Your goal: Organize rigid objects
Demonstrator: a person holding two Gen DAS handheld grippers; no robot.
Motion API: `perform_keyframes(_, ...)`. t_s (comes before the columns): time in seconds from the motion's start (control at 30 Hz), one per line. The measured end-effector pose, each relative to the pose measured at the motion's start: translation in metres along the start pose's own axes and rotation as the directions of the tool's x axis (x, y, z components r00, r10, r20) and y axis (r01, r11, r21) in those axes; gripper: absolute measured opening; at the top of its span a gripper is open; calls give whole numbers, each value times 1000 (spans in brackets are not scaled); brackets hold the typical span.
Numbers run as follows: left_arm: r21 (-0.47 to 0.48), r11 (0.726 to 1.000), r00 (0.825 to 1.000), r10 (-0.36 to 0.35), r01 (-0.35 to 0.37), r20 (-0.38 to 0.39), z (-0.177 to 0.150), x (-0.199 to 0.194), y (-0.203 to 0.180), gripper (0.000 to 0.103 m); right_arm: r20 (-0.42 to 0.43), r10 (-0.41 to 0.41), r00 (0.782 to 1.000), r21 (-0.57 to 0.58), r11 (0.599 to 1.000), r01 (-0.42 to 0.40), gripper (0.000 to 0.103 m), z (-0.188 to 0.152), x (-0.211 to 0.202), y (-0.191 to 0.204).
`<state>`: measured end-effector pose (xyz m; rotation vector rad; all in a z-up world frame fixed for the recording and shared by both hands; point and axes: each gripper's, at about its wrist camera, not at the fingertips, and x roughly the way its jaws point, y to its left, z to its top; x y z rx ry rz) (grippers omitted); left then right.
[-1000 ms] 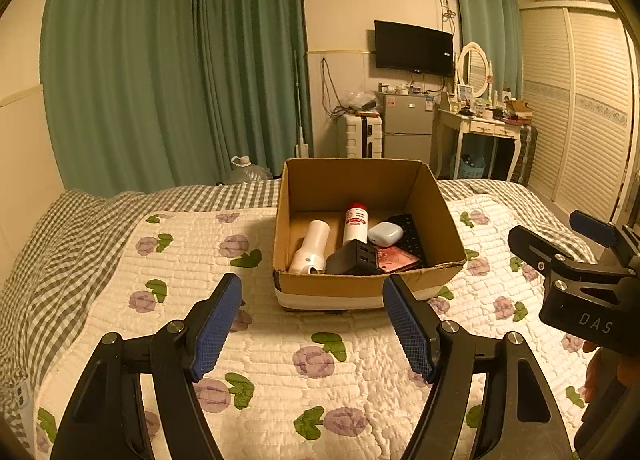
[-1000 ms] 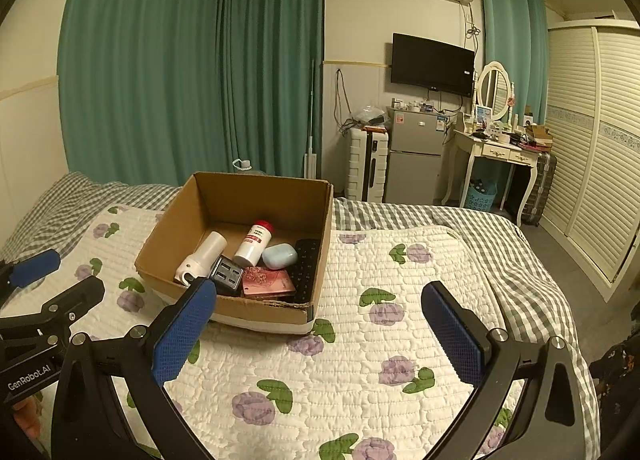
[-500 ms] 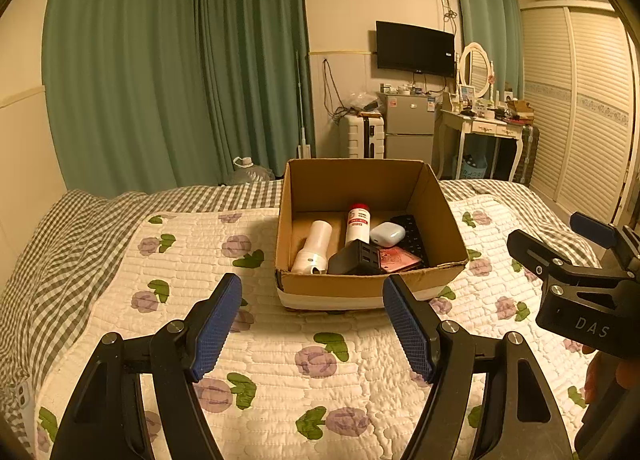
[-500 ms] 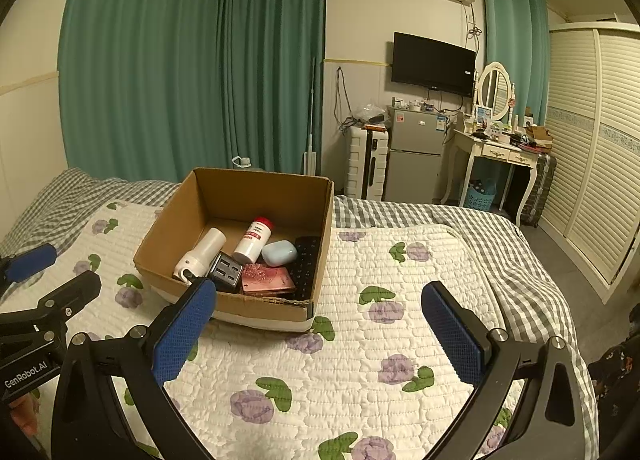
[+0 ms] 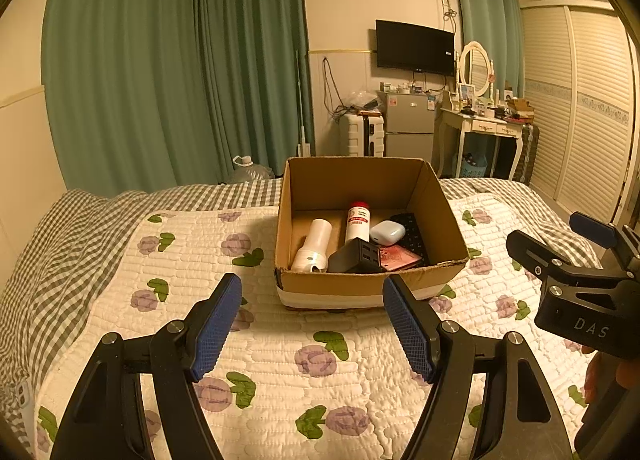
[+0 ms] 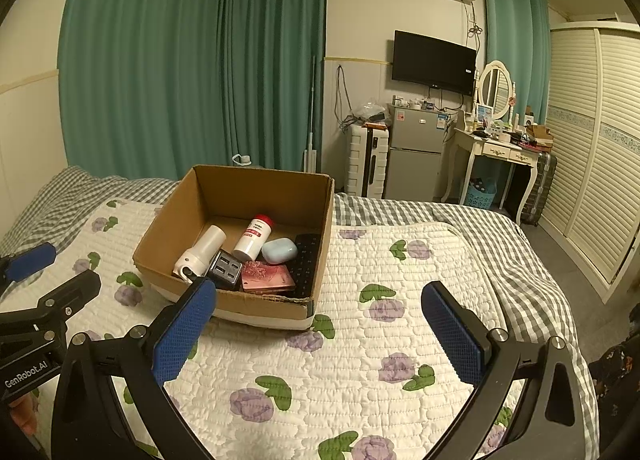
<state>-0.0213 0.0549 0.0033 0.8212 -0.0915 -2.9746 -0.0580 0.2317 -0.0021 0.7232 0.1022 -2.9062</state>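
An open cardboard box (image 5: 372,284) (image 6: 168,232) stands on the quilted bed. Inside lie a white flashlight (image 5: 313,246) (image 6: 200,252), a white bottle with a red cap (image 5: 357,220) (image 6: 254,237), a pale blue case (image 5: 387,232) (image 6: 279,250), a black charger block (image 5: 356,256) (image 6: 226,269), a red booklet (image 5: 398,258) (image 6: 267,277) and a black keyboard (image 5: 412,230) (image 6: 306,264). My left gripper (image 5: 312,324) is open and empty, short of the box. My right gripper (image 6: 320,330) is open and empty, to the box's right; it also shows in the left wrist view (image 5: 568,272).
The flowered quilt (image 6: 360,360) covers the bed, with checked bedding (image 5: 72,228) at the far and left sides. Beyond the bed stand green curtains (image 5: 160,80), a suitcase (image 6: 368,162), a small fridge (image 6: 416,152), a dressing table (image 6: 496,152) and a wardrobe (image 6: 596,148).
Both grippers have drifted slightly; the box sits a little higher and farther in both views. Nothing was taken hold of or let go.
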Motion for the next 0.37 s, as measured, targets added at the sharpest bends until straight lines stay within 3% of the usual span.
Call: perform_keyframes(0.37,6,1000,1000,-7,7,-7,-1,1,0,76,-6,-2,1000,-2,1000,2,103,0,3,1)
